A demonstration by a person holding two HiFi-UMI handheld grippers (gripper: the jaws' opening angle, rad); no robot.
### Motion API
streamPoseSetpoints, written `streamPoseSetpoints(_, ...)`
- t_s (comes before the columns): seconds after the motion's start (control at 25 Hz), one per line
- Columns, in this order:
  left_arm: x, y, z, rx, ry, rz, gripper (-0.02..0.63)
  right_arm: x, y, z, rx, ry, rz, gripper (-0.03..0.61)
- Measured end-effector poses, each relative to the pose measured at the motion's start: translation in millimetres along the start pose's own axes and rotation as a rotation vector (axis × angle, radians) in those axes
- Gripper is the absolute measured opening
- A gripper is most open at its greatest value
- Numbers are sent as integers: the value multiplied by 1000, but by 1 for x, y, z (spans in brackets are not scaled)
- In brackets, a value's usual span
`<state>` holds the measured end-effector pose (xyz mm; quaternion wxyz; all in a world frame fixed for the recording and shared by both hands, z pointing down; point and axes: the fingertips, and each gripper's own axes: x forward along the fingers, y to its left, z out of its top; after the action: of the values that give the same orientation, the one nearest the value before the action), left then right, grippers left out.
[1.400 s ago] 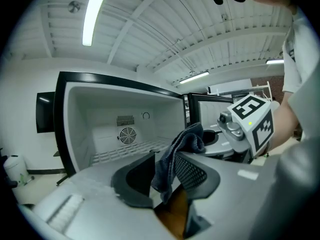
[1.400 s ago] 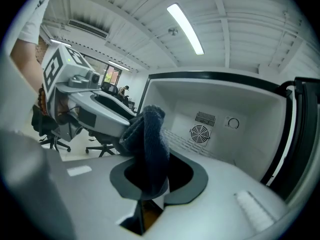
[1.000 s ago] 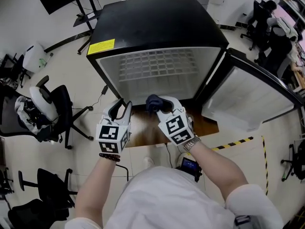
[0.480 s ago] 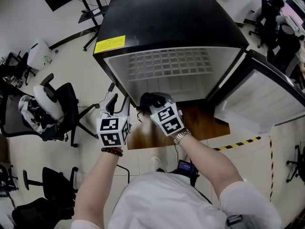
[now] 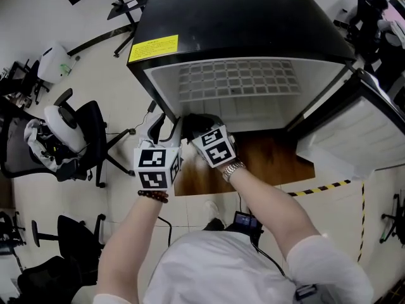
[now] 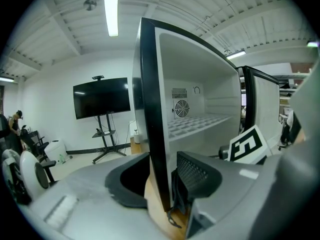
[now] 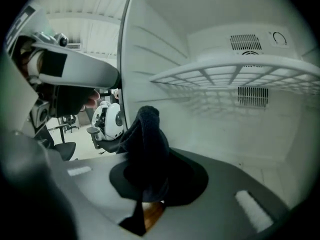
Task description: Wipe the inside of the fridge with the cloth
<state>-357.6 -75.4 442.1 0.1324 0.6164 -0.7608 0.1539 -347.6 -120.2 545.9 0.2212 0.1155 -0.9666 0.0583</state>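
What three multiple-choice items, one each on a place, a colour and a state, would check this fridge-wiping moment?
1. Where is the dark fabric cloth? A. on the white wire shelf; B. in the right gripper; C. on the floor.
2. What colour is the rectangular label on the black fridge's top? A. red; B. yellow; C. green.
3. How is the fridge's door? A. shut; B. removed; C. open.
B: its jaws pinch the cloth. B: it is yellow. C: it swings right, baring the white interior.
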Motion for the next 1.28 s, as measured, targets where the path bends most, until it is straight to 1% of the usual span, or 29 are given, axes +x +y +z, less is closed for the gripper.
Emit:
streamPoseSetpoints(0.4,4,1,1,-21,-11,20,164,17,-6,-1,9,1,-23,47)
streamPoseSetpoints(0.8,4,0,0,-25,-11,10,164,35,-24,0,46,11,-50,43)
streamPoseSetpoints(1.28,4,2,-1,-17,-5,13,156,61,-50,11,82,-27,-89,43)
